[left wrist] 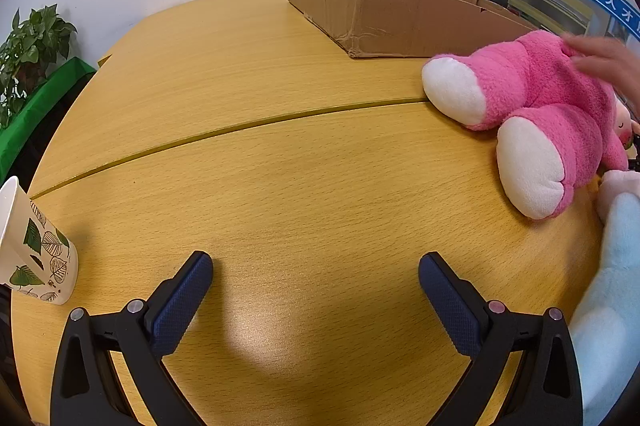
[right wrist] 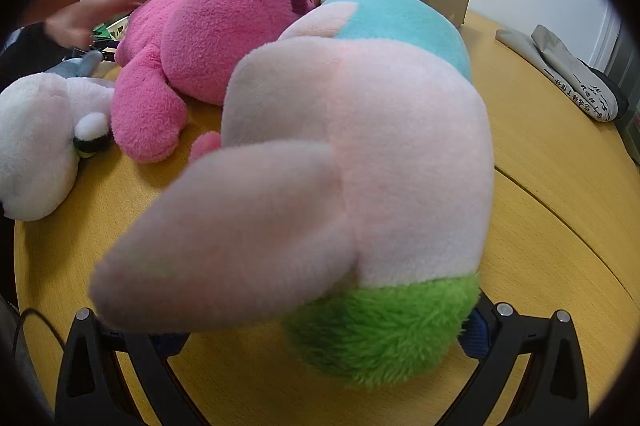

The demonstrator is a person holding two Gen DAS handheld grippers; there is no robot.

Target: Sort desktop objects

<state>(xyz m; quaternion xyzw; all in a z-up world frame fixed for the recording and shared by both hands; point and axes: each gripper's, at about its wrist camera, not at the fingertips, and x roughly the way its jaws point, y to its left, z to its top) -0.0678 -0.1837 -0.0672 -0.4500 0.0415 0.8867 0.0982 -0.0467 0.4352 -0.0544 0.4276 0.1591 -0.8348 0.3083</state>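
My left gripper [left wrist: 316, 266] is open and empty over bare tabletop. A pink plush bear [left wrist: 536, 113] lies at the right, a blurred bare hand [left wrist: 604, 57] on it. A pale blue plush [left wrist: 612, 290] shows at the right edge. In the right wrist view, a pastel plush [right wrist: 360, 161], pink, blue and green, fills the frame; its green end sits between my right gripper's [right wrist: 320, 342] wide-apart fingers, whose tips it hides. The pink bear [right wrist: 200, 37] lies behind it, a white plush [right wrist: 36, 145] at the left. A cardboard box [left wrist: 384, 13] stands at the back.
A leaf-printed paper cup [left wrist: 36, 250] stands at the table's left edge. A potted plant [left wrist: 32, 45] is beyond that edge. Folded grey fabric [right wrist: 568, 73] lies on the table at the far right. A seam [left wrist: 240, 129] crosses the wooden tabletop.
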